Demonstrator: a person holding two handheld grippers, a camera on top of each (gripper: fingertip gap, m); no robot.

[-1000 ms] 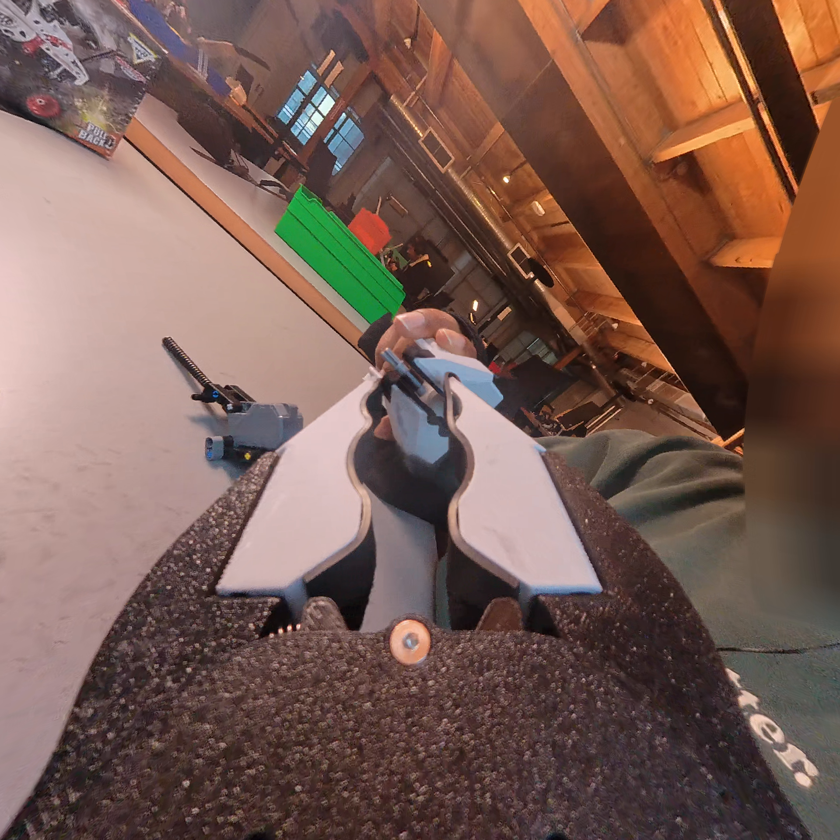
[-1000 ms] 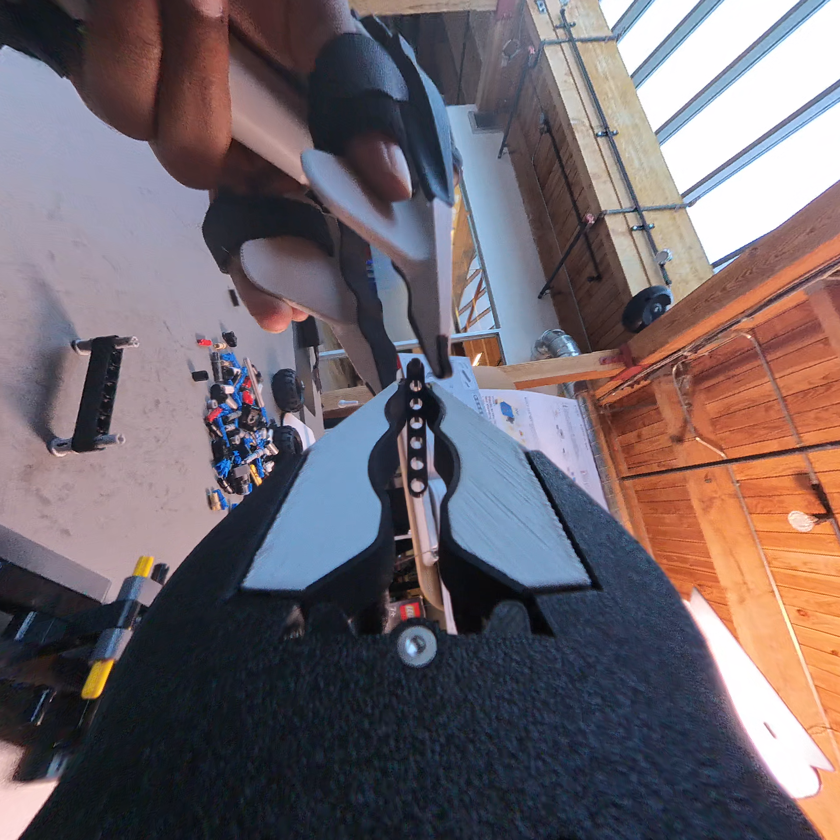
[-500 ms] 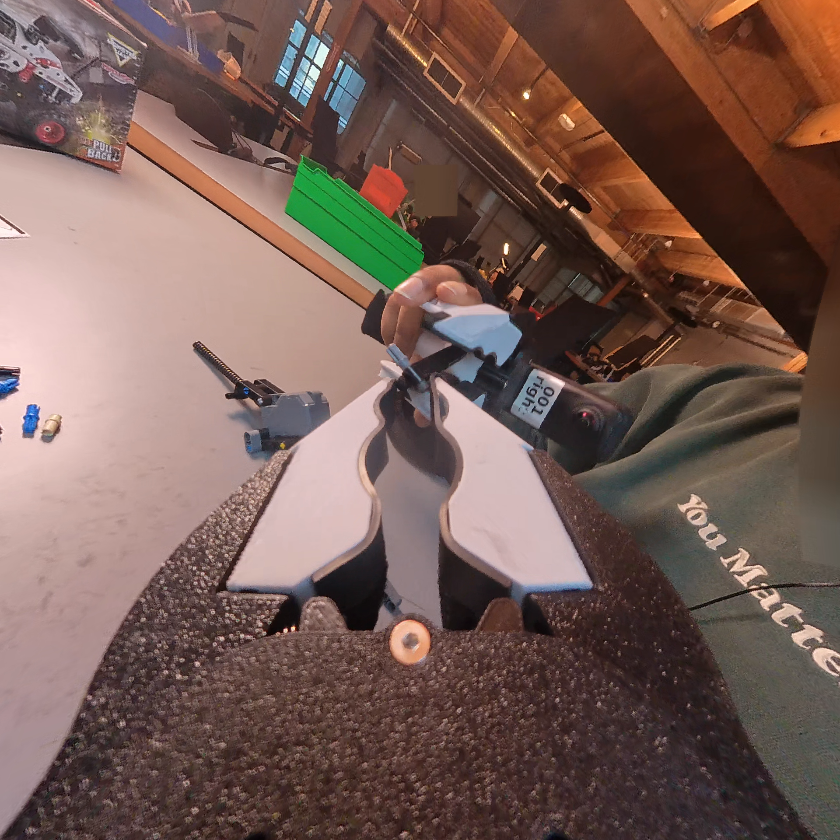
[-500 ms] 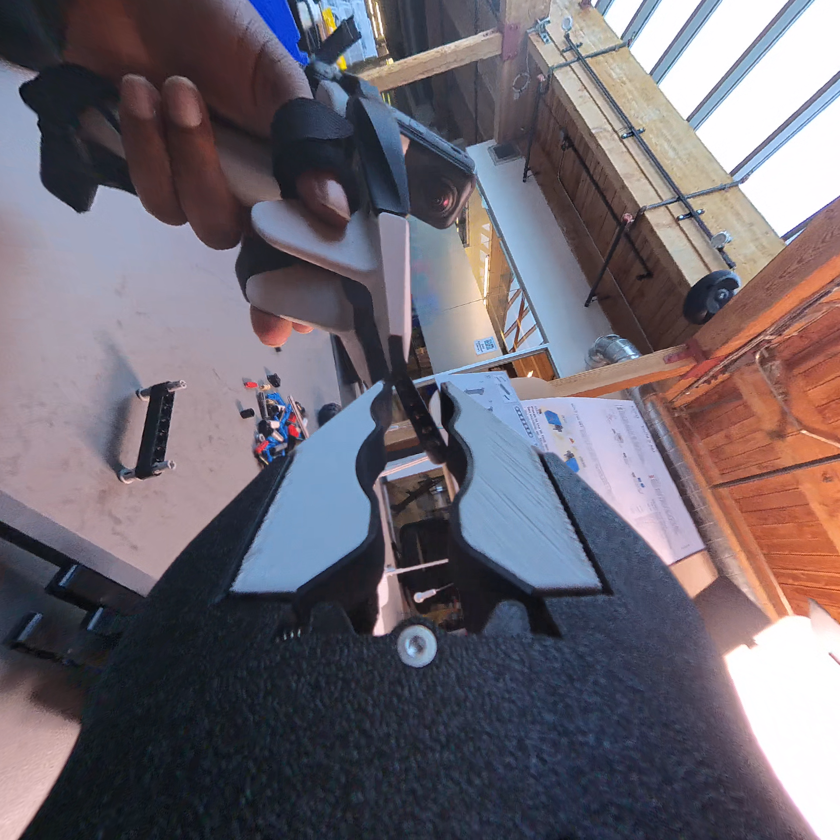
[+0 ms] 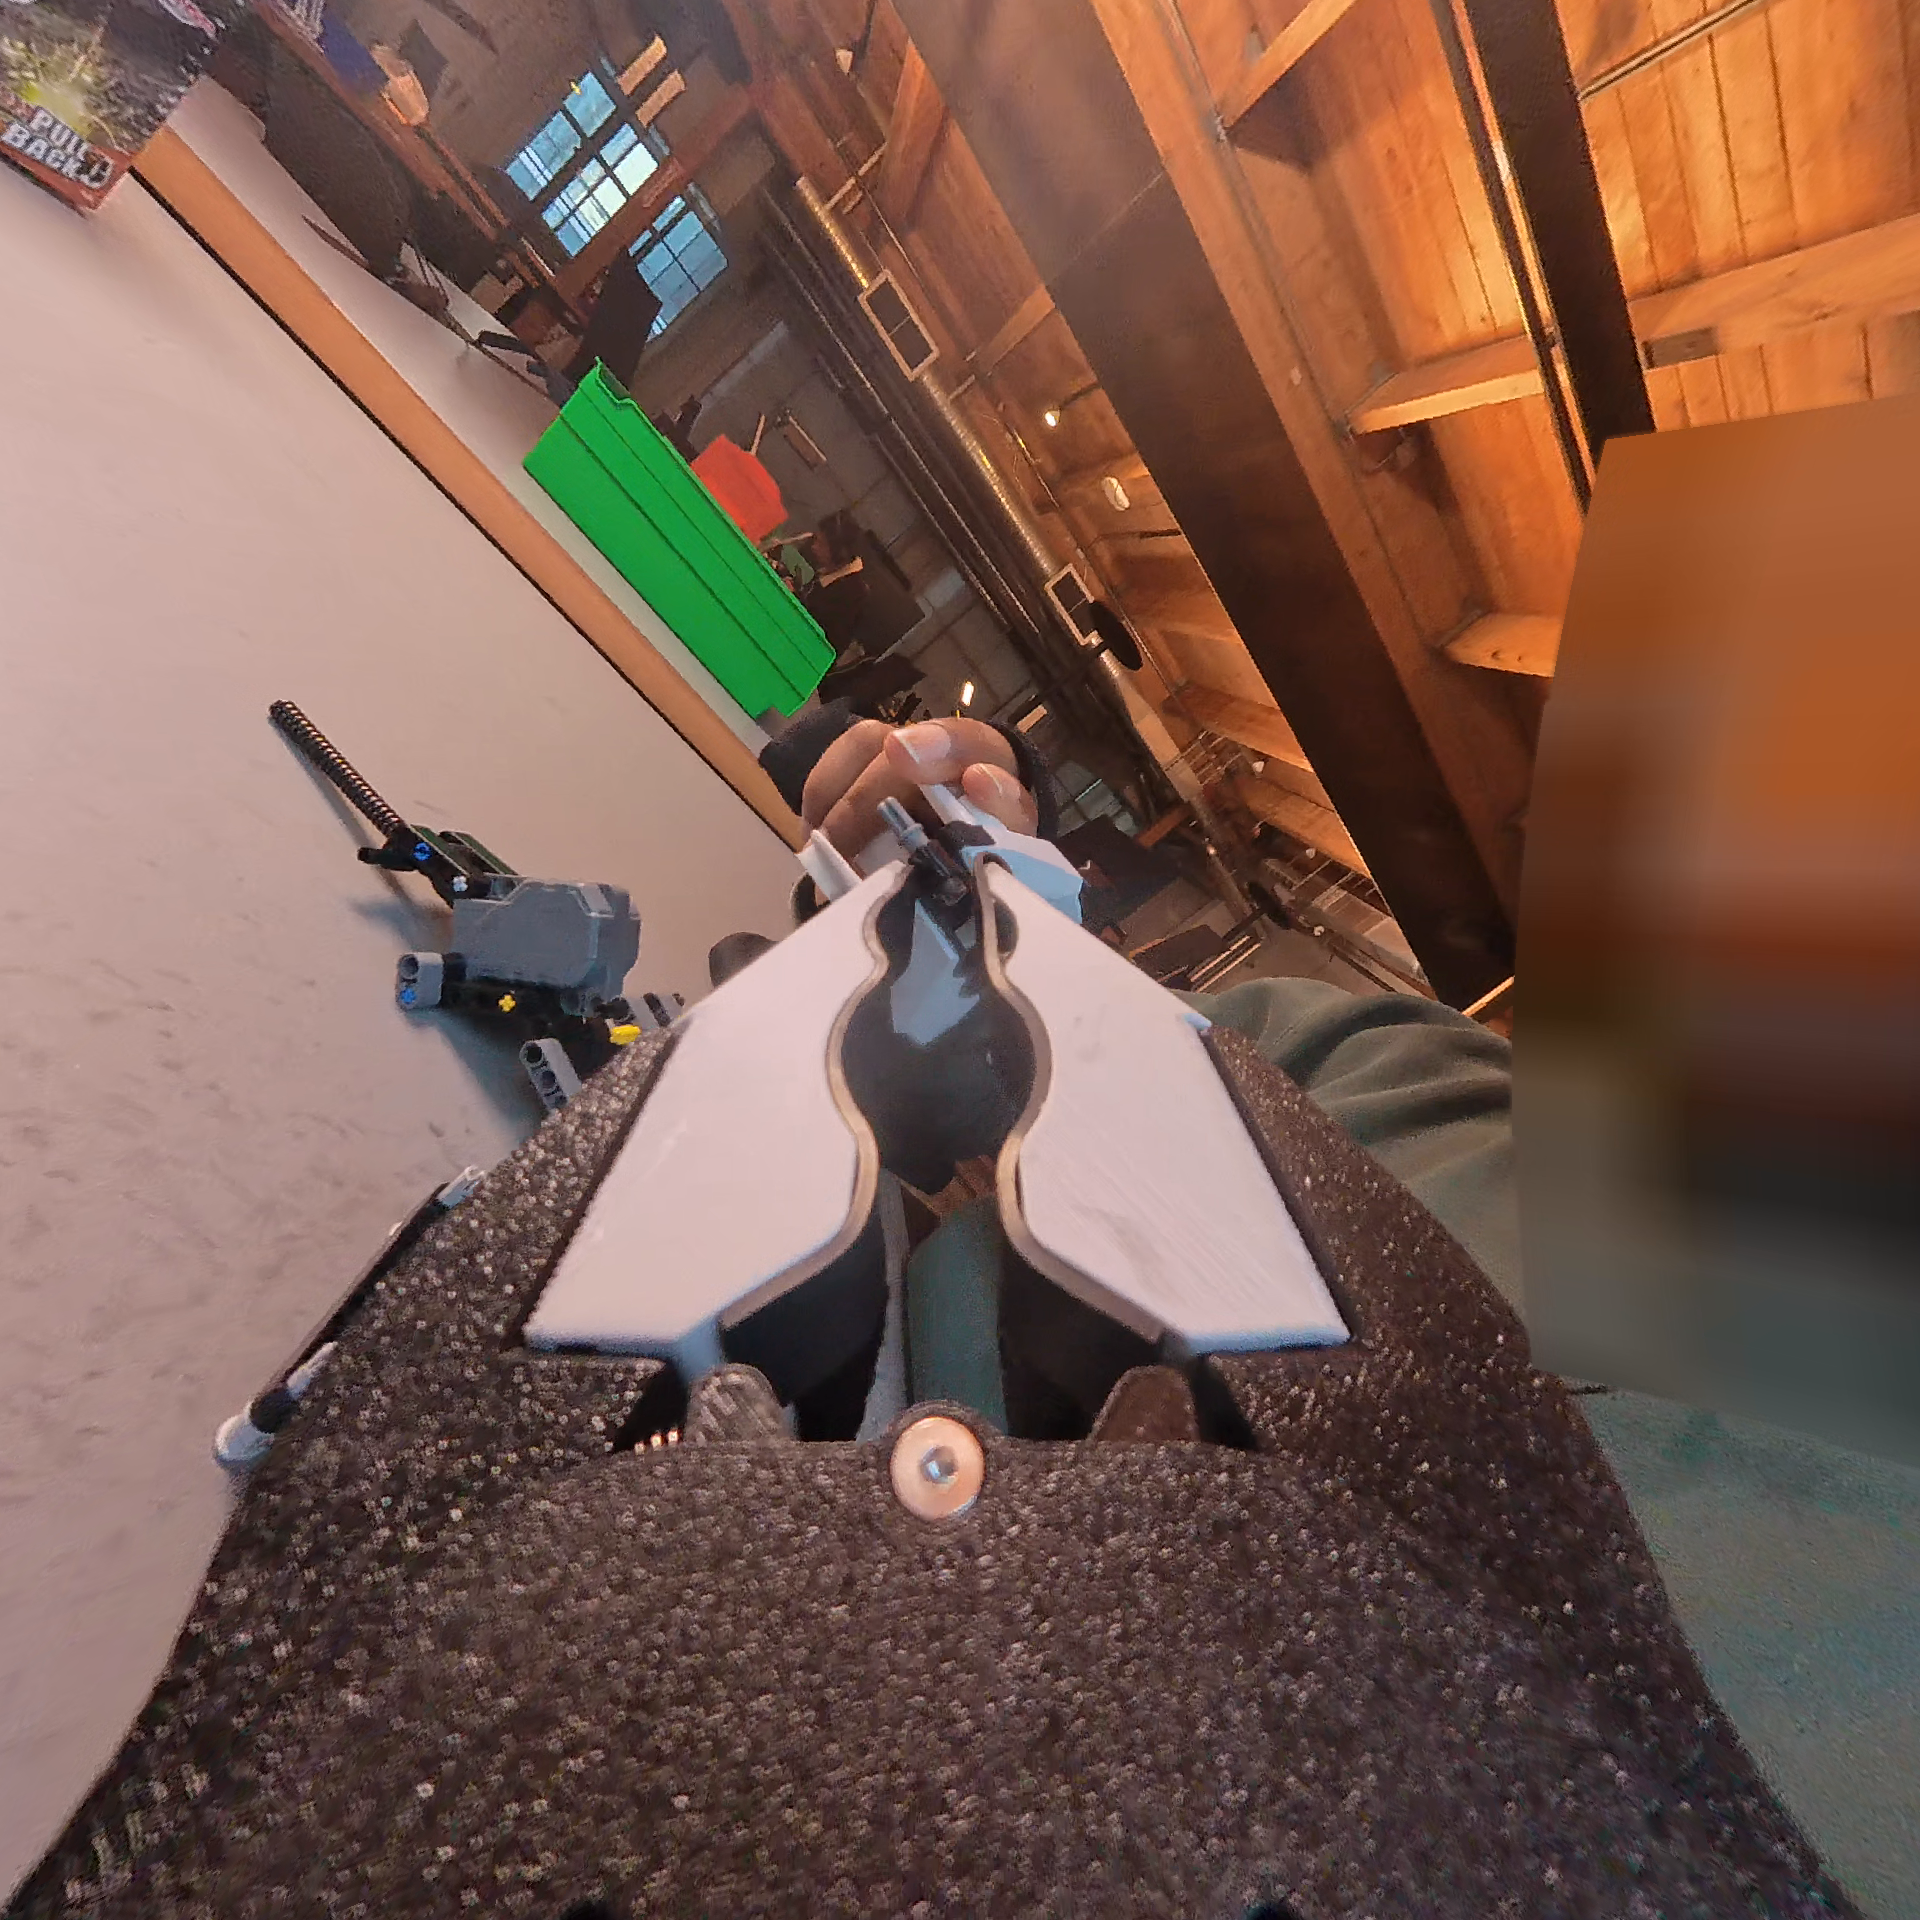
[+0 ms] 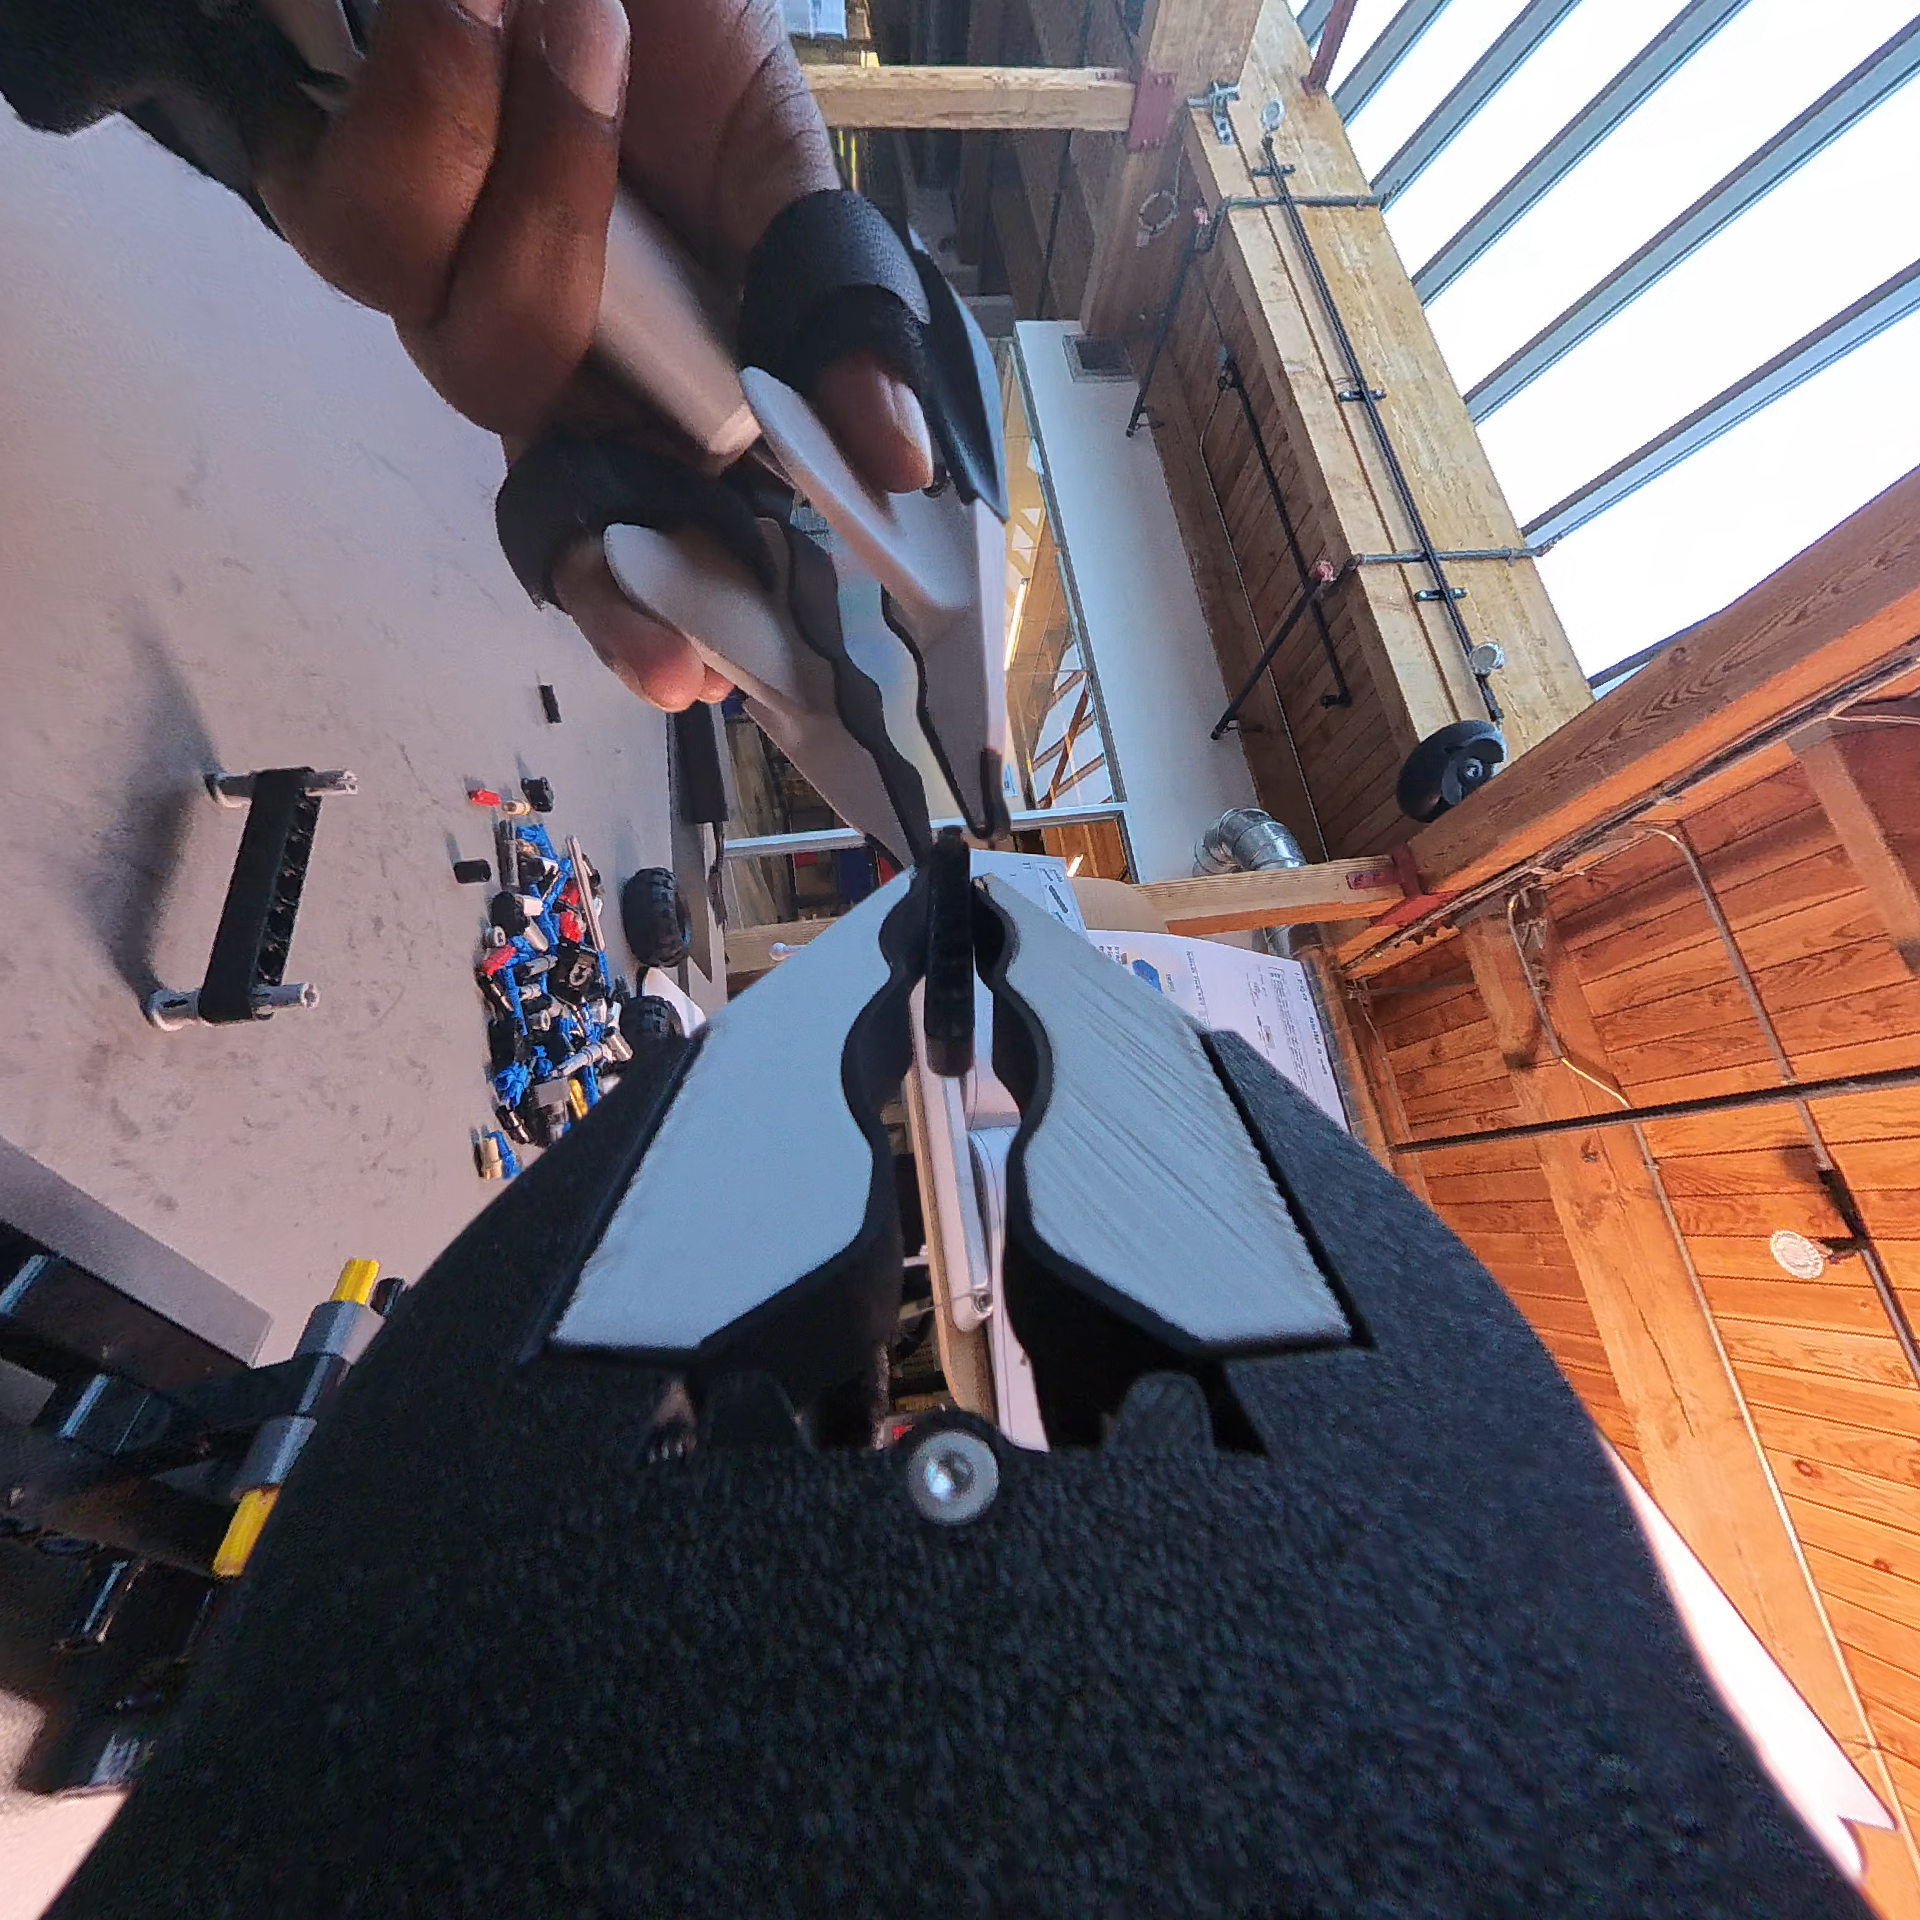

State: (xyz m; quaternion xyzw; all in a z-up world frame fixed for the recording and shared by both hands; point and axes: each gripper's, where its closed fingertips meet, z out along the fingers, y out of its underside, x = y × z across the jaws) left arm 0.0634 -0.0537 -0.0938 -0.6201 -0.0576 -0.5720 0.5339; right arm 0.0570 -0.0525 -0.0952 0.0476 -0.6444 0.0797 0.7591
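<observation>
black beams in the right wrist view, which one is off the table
The black beam clamped in the right gripper; the other black beam, with grey pins at its ends, lies on the table.

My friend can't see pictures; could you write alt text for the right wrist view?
The right gripper pinches a black beam, tip to tip with the left gripper. Small toy parts lie on the grey table.

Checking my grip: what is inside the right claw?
A black beam stands clamped in the right claw, its top meeting the left claw, shut on a small black piece. The beam's lower end hangs free; its pinched faces are covered.
</observation>
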